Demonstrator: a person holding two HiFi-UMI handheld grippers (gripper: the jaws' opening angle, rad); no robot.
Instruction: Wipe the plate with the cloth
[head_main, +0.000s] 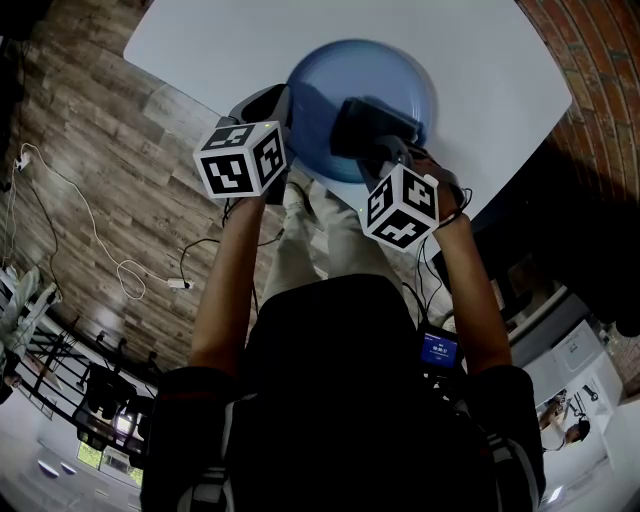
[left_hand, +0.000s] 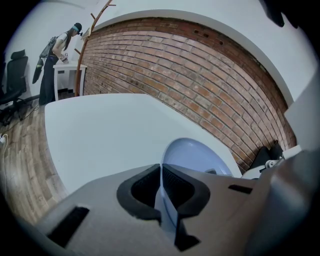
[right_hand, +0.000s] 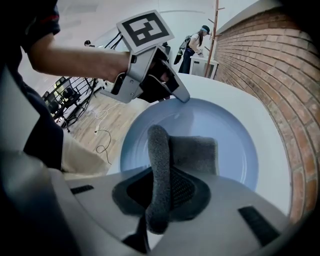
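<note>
holding the blue plate (head_main: 335, 85) on the white table (head_main: 200, 50) by its near rim in the clamped-shut left gripper (head_main: 283, 108), evidently against sliding, and pressing the grey cloth (head_main: 372, 125), pinched tight in the right gripper (right_hand: 160, 195), onto its middle for wiping.

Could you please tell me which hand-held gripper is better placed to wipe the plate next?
Right: the right hand-held gripper is shut on the grey cloth over the plate, while the left hand-held gripper clamps the plate's rim.
</note>
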